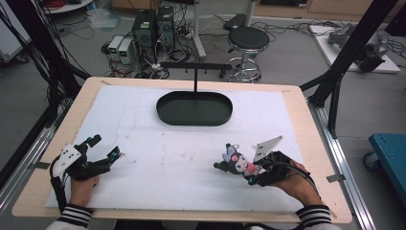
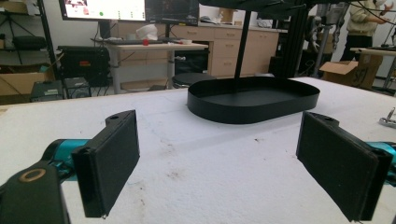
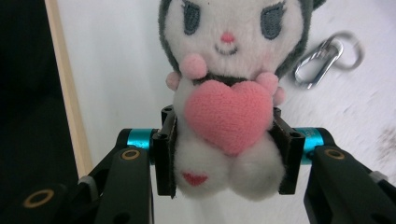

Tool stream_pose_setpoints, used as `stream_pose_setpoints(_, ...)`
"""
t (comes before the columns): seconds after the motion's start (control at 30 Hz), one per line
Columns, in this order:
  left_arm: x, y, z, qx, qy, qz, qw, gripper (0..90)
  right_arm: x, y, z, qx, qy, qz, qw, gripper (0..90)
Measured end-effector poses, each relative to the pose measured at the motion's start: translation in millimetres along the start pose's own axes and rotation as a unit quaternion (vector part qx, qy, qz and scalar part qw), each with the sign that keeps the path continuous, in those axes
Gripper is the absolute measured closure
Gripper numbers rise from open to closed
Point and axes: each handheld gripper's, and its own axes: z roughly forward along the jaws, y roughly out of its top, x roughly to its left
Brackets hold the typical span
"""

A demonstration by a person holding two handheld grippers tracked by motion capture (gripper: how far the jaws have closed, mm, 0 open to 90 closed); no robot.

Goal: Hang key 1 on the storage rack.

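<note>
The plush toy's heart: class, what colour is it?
Pink. The heart on the plush toy shows best in the right gripper view.

From the high view you look forward and down over your side of the table (image 1: 43, 191), your forearms entering at the bottom. Your left gripper view sits low, just above the white mat (image 2: 210, 186), facing across it toward the black tray (image 2: 254, 100) and the room's desks beyond. Your right gripper view looks closely down on the plush toy (image 3: 224, 116) and the mat's edge. The high and left views share the tray; all three share the mat.
</note>
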Motion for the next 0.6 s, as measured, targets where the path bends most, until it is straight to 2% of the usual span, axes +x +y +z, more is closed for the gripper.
stream_pose_setpoints(0.2,-0.1,0.0,0.0,0.0,0.0,0.0,1.0,13.7,-2.8,9.4,-8.2,-0.05,-0.016,0.016,0.9985,53.5)
stream_pose_setpoints(0.33,-0.1,0.0,0.1,0.0,0.0,0.0,1.0,13.7,-6.1,16.3,-13.2,-0.097,-0.026,0.035,0.9944,53.5)
stream_pose_setpoints(0.53,0.1,0.1,-0.1,0.0,0.0,0.0,1.0,13.7,-8.2,25.4,-17.5,-0.138,-0.036,0.046,0.9886,53.4)
stream_pose_setpoints(0.6,0.1,0.0,-0.1,0.0,0.0,0.0,1.0,13.7,-9.8,28.2,-18.7,-0.154,-0.039,0.055,0.9858,53.4)
